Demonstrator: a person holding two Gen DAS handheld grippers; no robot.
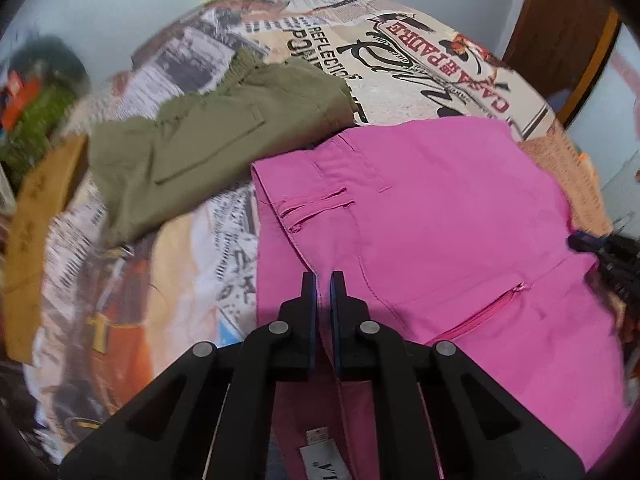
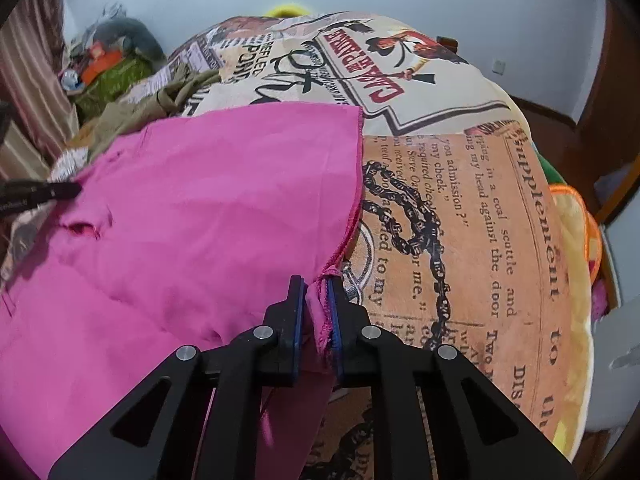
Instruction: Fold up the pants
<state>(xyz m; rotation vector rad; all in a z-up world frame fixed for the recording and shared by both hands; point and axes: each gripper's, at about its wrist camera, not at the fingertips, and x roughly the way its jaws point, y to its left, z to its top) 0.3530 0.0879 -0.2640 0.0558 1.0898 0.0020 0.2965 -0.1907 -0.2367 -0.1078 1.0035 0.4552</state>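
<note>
Pink pants point(image 1: 460, 220) lie spread across a bed covered in a newspaper-print blanket point(image 1: 400, 60), the landmark for everything here, as a two-handed fold gets under way. To the left of the pants on the blanket sits a pair of olive-green pants point(image 1: 208, 132), loosely folded and touching the pink waistband corner; beyond the blanket's far left edge a blurred heap of clutter point(image 1: 36, 92) shows orange and green. Over the blanket's near side, the left gripper point(image 1: 323, 280) has its fingers drawn nearly together with only a thin slit between them, and pink cloth runs up into that slit, so it appears to be pinching the waist end, where a white label point(image 1: 320, 456) shows below. Farther right, the right gripper point(image 2: 316, 284) is clamped on a bunched corner of the pink hem, the cloth visibly gathered between its blue pads point(image 2: 332, 312), just beside the printed chain point(image 2: 416, 216) on the blanket. The pants look already doubled leg over leg, pockets and fly zip point(image 1: 492, 312) facing up. Judging by this, the lengthwise fold is done; the crosswise fold, bringing one held end over to the other, and the final smoothing remain.
</note>
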